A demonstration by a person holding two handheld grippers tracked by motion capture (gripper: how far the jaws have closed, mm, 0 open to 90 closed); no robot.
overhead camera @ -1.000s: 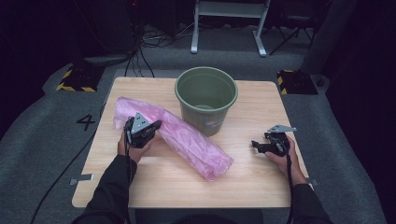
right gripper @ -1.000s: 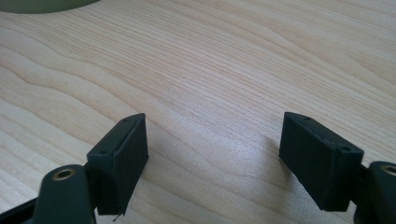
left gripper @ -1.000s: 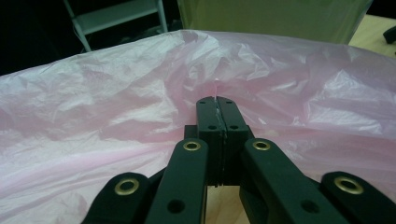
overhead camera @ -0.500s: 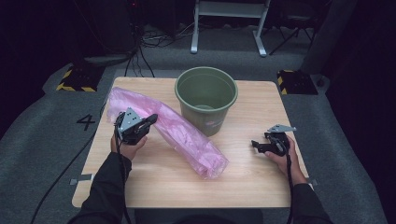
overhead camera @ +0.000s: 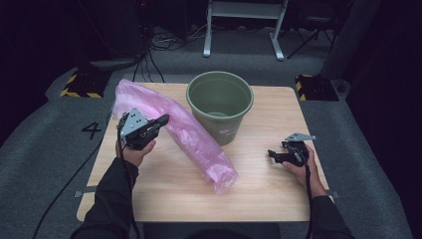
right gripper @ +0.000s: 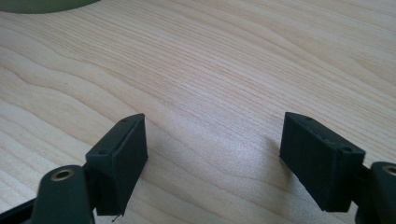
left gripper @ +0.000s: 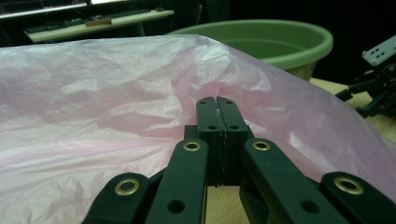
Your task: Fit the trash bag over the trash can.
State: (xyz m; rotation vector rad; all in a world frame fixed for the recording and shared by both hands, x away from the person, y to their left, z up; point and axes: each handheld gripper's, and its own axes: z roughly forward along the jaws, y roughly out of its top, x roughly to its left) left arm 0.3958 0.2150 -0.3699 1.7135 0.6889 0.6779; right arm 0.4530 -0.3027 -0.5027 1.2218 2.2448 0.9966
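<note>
Pinching a fold of thin pink film, the left hand-held gripper [left gripper: 217, 135] has its jaws pressed flat together with the plastic caught between the pads, so it holds the pink plastic bag [left gripper: 116, 107] near one edge. In the high view that left hand-held gripper [overhead camera: 158, 121] sits raised a little over the tabletop [overhead camera: 164, 194], and the bag [overhead camera: 199, 144] runs from behind it, past its tip, and down across the wood to a crumpled end well off toward the person's right. Just beyond the tip of this tool stands the green bucket [overhead camera: 220, 102], upright and open, with the bag lying against or just beside its near wall; I cannot tell whether they touch. From the left gripper view, the bucket rim [left gripper: 280, 42] rises right behind the lifted film.

The right hand-held gripper [overhead camera: 276, 155] rests low on the tabletop well apart from the bag, on the far side of the bucket from the other tool. Its jaws stand wide apart over bare wood [right gripper: 215, 93], holding nothing.

By my reading, the step in hand is getting a first grip on the bag, likely so it can line the bucket. The next move probably calls for the idle right tool to come across and catch the opposite edge of the mouth, so the two can spread the opening before it goes over the rim. Thin film slips and clings, so a firm pinch on a single layer matters.
</note>
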